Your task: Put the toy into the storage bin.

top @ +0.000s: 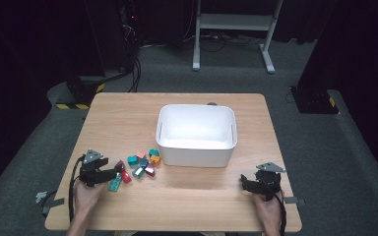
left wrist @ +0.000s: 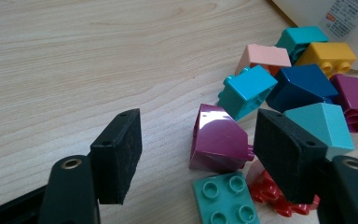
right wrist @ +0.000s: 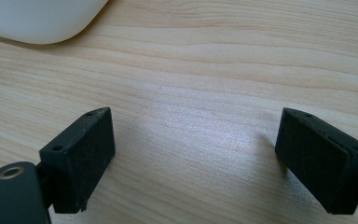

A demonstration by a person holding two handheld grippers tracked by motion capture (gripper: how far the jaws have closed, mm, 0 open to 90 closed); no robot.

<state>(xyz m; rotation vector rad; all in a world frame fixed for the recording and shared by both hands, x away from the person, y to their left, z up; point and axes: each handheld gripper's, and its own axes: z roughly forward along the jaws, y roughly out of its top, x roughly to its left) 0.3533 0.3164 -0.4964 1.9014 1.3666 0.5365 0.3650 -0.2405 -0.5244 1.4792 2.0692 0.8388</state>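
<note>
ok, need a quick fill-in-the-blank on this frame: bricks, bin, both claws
1. The white bin holds ____ bricks.
2. Between the left claw pads, untouched, lies a ____ brick.
3. The pile of bricks lies to the ____ of the bin in the high view.
4. Under the open right claw there is bare ____.

Missing words: no; purple; left; table
</note>
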